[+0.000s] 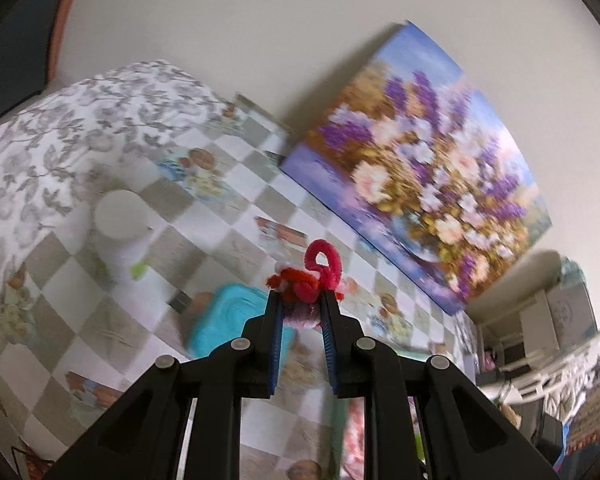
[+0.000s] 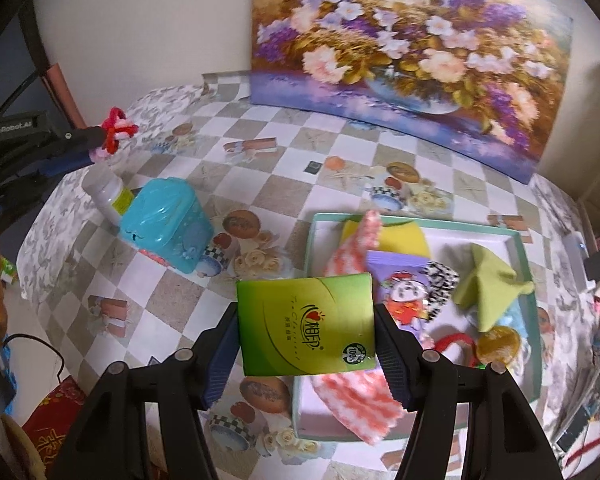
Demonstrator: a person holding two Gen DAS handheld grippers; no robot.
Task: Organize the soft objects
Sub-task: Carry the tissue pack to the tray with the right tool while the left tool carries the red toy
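Note:
My left gripper is shut on a bundle of red, pink and white pipe cleaners, held up above the checkered tablecloth. The right wrist view shows that same left gripper at far left with the pipe cleaners in its tips. My right gripper is shut on a green tissue pack, gripped by its two sides, just left of a shallow green-rimmed tray. In the tray lie a pink-and-white cloth, a yellow sponge, a green cloth and several other soft items.
A turquoise plastic box and a white bottle stand at the table's left. A flower painting leans on the wall behind. A red cushion lies below the table's near left edge; a person's hand shows at the far left.

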